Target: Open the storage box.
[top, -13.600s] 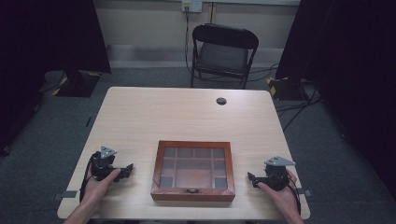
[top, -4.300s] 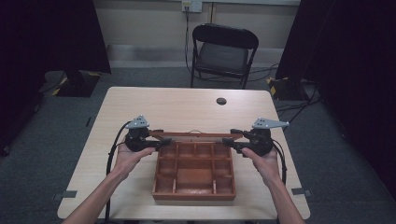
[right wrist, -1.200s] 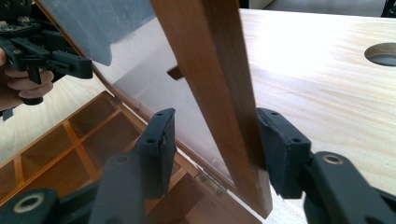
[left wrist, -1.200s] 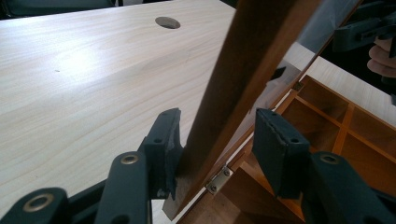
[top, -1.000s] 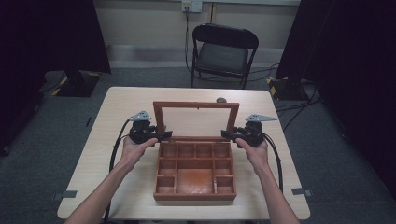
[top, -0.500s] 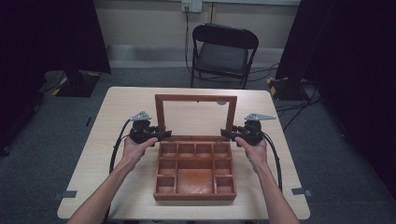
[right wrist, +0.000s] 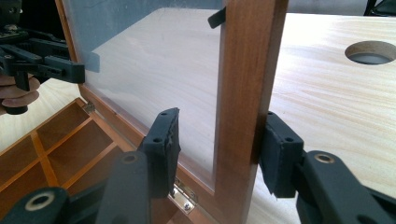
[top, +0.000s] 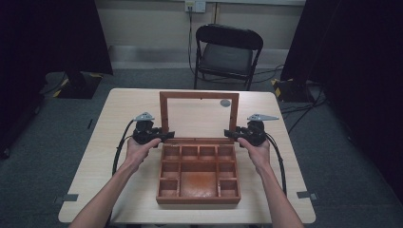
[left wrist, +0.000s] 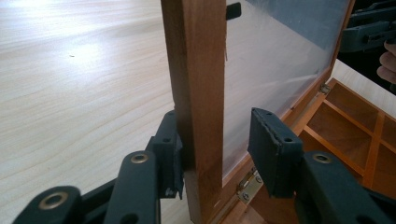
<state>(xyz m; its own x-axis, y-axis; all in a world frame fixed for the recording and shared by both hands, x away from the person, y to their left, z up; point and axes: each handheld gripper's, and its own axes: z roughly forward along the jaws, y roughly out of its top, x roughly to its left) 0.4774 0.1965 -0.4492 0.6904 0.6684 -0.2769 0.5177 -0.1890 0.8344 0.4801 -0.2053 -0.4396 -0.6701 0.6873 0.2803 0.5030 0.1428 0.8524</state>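
From the high view: looking at a wooden box (top: pixel 198 200) parked mid-bench, closer to the front edge, with its glass-paned lid (top: pixel 164 114) swung up to about vertical along the back side. Got the left gripper (top: pixel 168 135) at the lid's left rail and the right gripper (top: pixel 229 134) at the right rail, both low down by the hinge line, one hand on each. Can also make out a round hole (top: pixel 225 102) in the bench (top: pixel 119 118) through the glass, plus a folding chair (top: pixel 228 52) past the far edge.

Left gripper view next: seeing the fingers (left wrist: pixel 268 140) of the left gripper (left wrist: pixel 215 140) straddling the lid's (left wrist: pixel 198 70) wooden rail. Outer pad touching the wood, inner pad hanging just off the glass, so released, not clamped. Brass hinge (left wrist: pixel 247 184) right below, box (left wrist: pixel 369 121) compartments off to the right.

Right gripper view: same deal mirrored. Fingers (right wrist: pixel 282 154) of the right gripper (right wrist: pixel 219 140) either side of the lid's (right wrist: pixel 247 70) rail, outer pad against the wood, inner one standing clear of the pane. Released too. Hinge (right wrist: pixel 182 196) down low, hole (right wrist: pixel 371 52) at upper right, and the left gripper (right wrist: pixel 51 65) across the box (right wrist: pixel 70 135).
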